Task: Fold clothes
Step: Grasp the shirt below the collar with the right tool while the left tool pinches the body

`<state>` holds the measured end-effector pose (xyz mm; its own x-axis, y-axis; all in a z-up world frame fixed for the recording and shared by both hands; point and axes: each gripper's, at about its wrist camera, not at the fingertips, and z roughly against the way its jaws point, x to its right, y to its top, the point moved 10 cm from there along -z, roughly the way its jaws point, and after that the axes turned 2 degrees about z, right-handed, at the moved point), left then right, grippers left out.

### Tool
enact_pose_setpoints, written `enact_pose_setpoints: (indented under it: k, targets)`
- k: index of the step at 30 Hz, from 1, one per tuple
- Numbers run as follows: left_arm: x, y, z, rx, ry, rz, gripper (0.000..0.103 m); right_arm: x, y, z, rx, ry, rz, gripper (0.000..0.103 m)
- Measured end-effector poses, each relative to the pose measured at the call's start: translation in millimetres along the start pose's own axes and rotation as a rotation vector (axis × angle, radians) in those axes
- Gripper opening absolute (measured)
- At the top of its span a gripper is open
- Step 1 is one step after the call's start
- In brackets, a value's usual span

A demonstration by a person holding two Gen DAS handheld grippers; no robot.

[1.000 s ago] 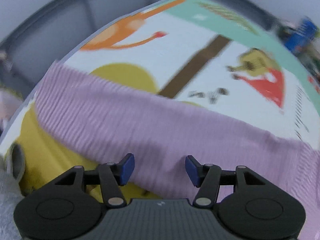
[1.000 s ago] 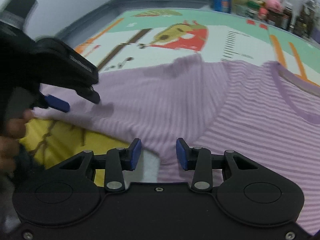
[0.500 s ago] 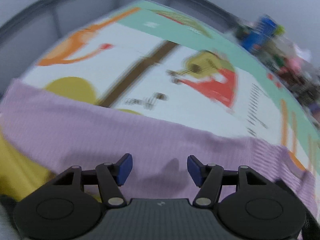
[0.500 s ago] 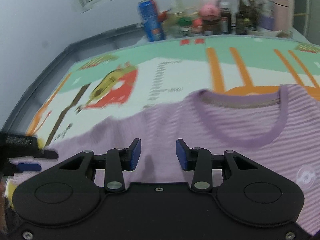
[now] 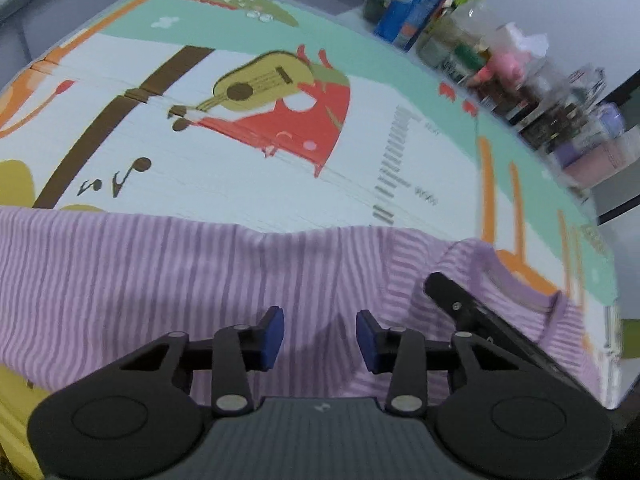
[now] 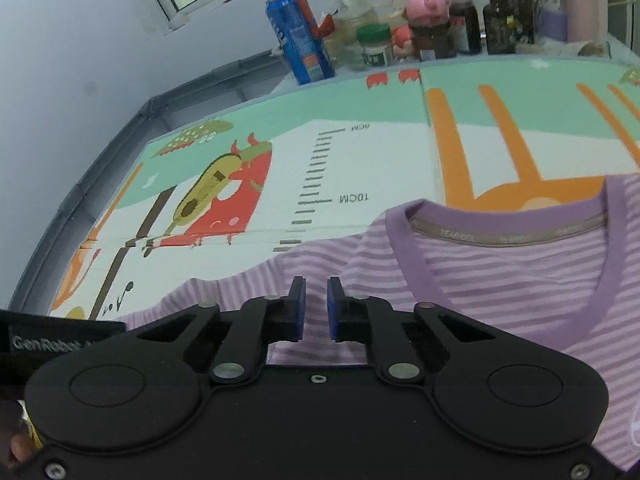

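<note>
The shirt (image 6: 500, 280) lies flat on the play mat (image 6: 360, 160), its collar (image 6: 508, 232) toward the far edge. Behind the mat, bottles and jars (image 6: 460, 28) stand in a row along the wall, a carton (image 6: 300, 36) at their left end. Both grippers sit over the shirt's near part, the left gripper (image 5: 320, 338) left of the right gripper (image 6: 316, 308)

A printed play mat (image 6: 372, 160), with a guitar, a ruler scale and orange bars, covers the counter (image 6: 192, 92) inside a grey raised rim. A lilac striped T-shirt (image 6: 500, 280) lies flat along the near edge. Bottles, jars and a blue carton (image 6: 300, 44) crowd the far edge.
</note>
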<state>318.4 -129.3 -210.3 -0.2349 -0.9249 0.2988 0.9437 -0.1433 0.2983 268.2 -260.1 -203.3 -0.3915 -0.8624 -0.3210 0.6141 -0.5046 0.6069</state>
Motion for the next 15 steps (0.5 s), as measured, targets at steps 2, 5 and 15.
enact_pose_setpoints:
  k: [2, 5, 15]
  targets:
    - [-1, 4, -8, 0.006, 0.023, 0.001, 0.040, 6, 0, -8, -0.013, -0.028, -0.004, 0.010]
    - [-8, 19, -11, 0.039, 0.063, 0.005, 0.040, 18, 1, -16, -0.020, -0.057, -0.021, 0.001]
    - [-41, 64, -14, 0.117, 0.163, 0.031, 0.037, 41, 21, -30, 0.007, -0.123, -0.036, 0.000]
